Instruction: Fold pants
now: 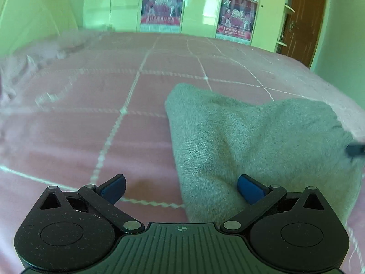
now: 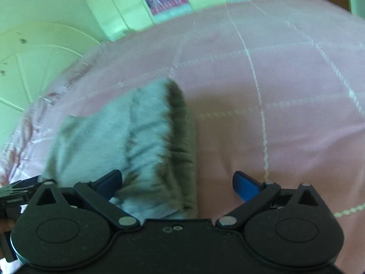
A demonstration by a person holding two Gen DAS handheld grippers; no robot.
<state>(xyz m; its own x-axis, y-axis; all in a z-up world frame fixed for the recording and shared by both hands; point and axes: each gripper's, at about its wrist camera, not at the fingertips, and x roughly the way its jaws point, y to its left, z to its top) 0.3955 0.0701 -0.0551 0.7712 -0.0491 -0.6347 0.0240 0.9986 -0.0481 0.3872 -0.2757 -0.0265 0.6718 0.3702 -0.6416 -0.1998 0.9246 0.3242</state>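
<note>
Nearest in the left wrist view, the left tool point(image 1: 181, 188) hangs above the bed with its 2 blue fingers point(image 1: 114, 188) spread wide apart and nothing between them. Its right-hand finger sits in front of the near edge of the grey pants point(image 1: 239, 141); whether it touches the fabric cannot be told. The pants lie as a folded, humped bundle on the pink bedspread point(image 1: 91, 114), to the right of centre in this view, with the bare spread to the left.

In the right wrist view, the right tool point(image 2: 176, 186) also has its fingers point(image 2: 246, 186) wide apart, empty. The pants point(image 2: 127, 141) lie under and just beyond its left-hand finger, their gathered waistband edge running away from the camera; the picture is blurred there. At the left edge a part of the other tool point(image 2: 13, 194) shows.

Beyond the pants the bedspread, crossed by white stitched lines, stretches to the far edge of the bed. Behind it stand pale wardrobe doors point(image 1: 123, 2) carrying 2 red posters point(image 1: 162, 4), and a brown door point(image 1: 305, 18) at the right.
</note>
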